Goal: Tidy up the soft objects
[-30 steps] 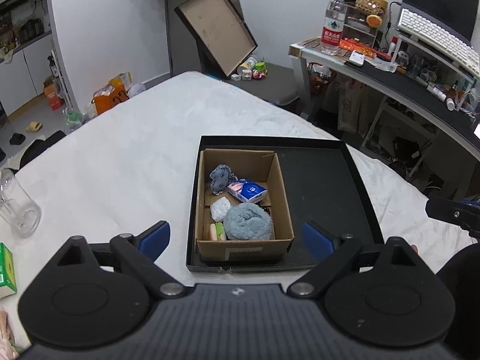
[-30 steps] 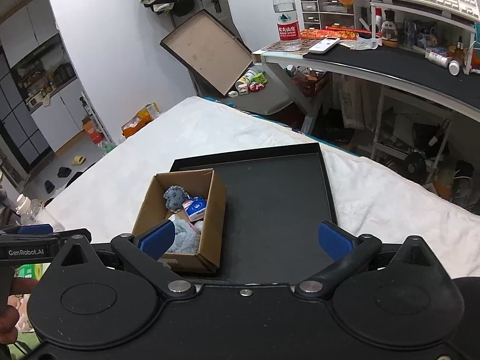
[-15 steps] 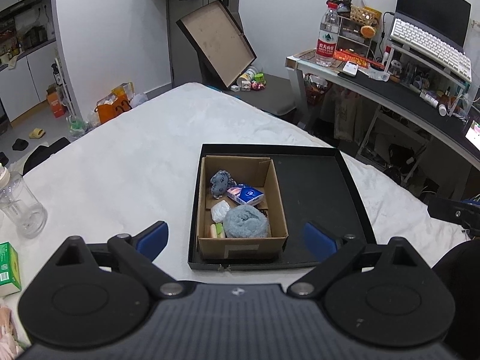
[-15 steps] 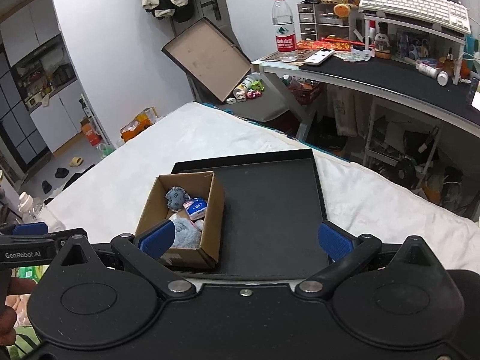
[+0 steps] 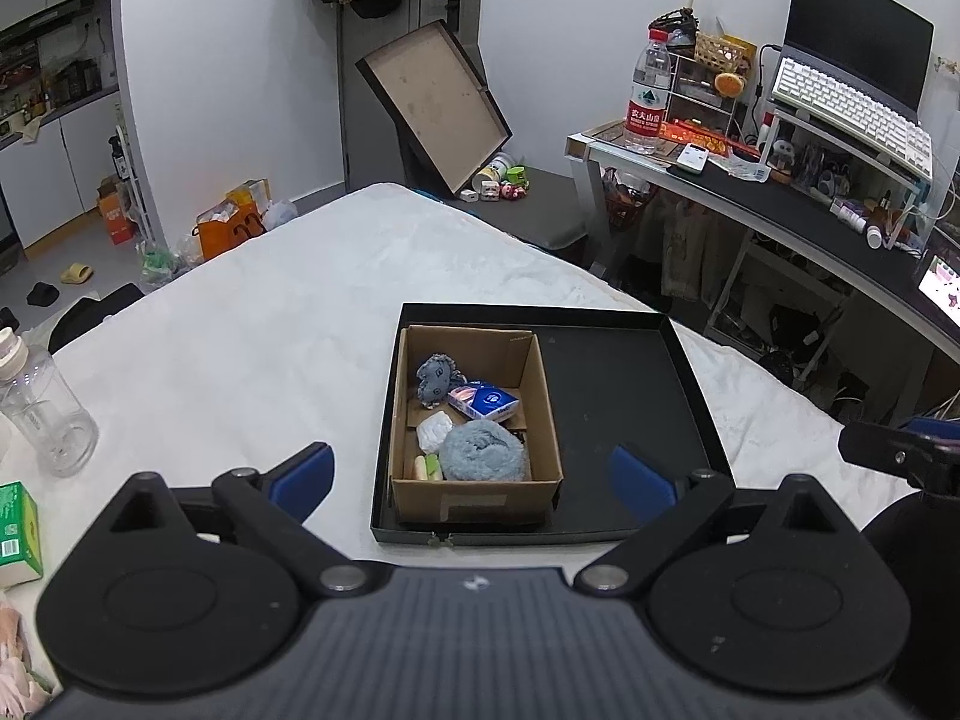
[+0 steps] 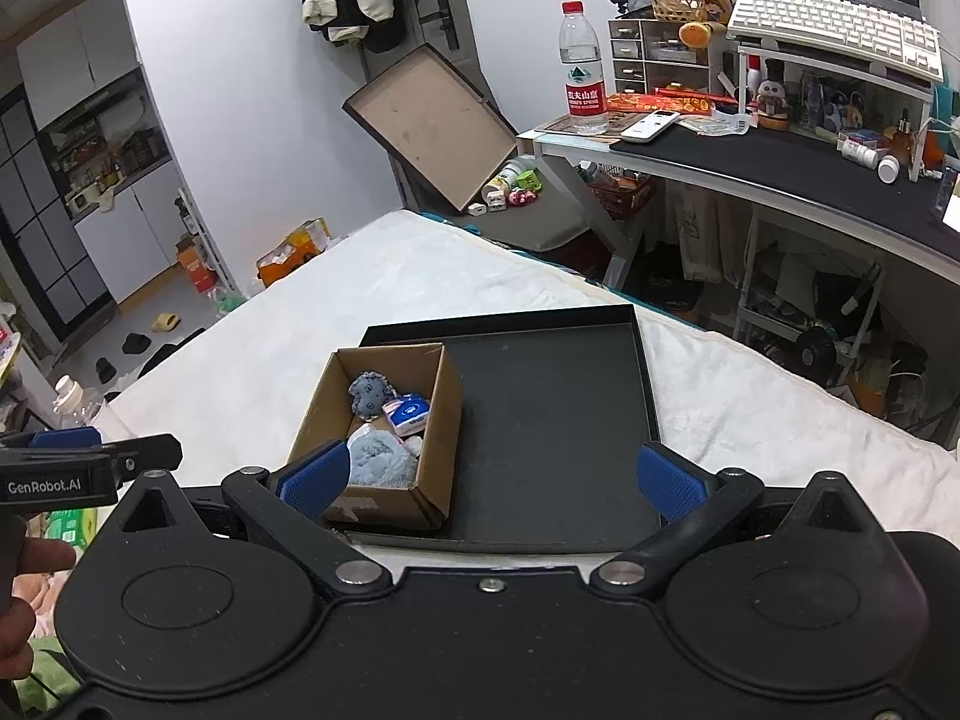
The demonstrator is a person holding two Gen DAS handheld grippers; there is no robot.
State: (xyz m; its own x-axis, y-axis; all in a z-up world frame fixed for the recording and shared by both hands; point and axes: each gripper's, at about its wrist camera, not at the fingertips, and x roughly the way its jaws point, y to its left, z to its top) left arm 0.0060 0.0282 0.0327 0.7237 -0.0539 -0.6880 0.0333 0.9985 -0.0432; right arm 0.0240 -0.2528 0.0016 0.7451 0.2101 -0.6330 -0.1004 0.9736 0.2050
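Note:
A cardboard box (image 5: pixel 546 396) stands in the left half of a black tray (image 5: pixel 624 396) on a white bed. In it lie a rolled blue towel (image 5: pixel 483 452), a grey plush toy (image 5: pixel 437 378), a blue tissue pack (image 5: pixel 483 401), a white wad (image 5: pixel 434 427) and small pale pieces. My left gripper (image 5: pixel 471 474) is open and empty, held above and before the box. My right gripper (image 6: pixel 492 477) is open and empty over the tray's near edge; the box (image 6: pixel 441 402) and towel (image 6: pixel 384 462) show there too.
A clear bottle (image 5: pixel 45 408) and a green carton (image 5: pixel 18 531) sit on the bed at the left. A desk (image 5: pixel 780 204) with a water bottle (image 5: pixel 647 99) and keyboard stands right. An open lid (image 5: pixel 432 102) leans at the back.
Both grippers have pulled back and up from the box, which looks smaller and farther now. Both stay open and empty. The box's contents have not moved.

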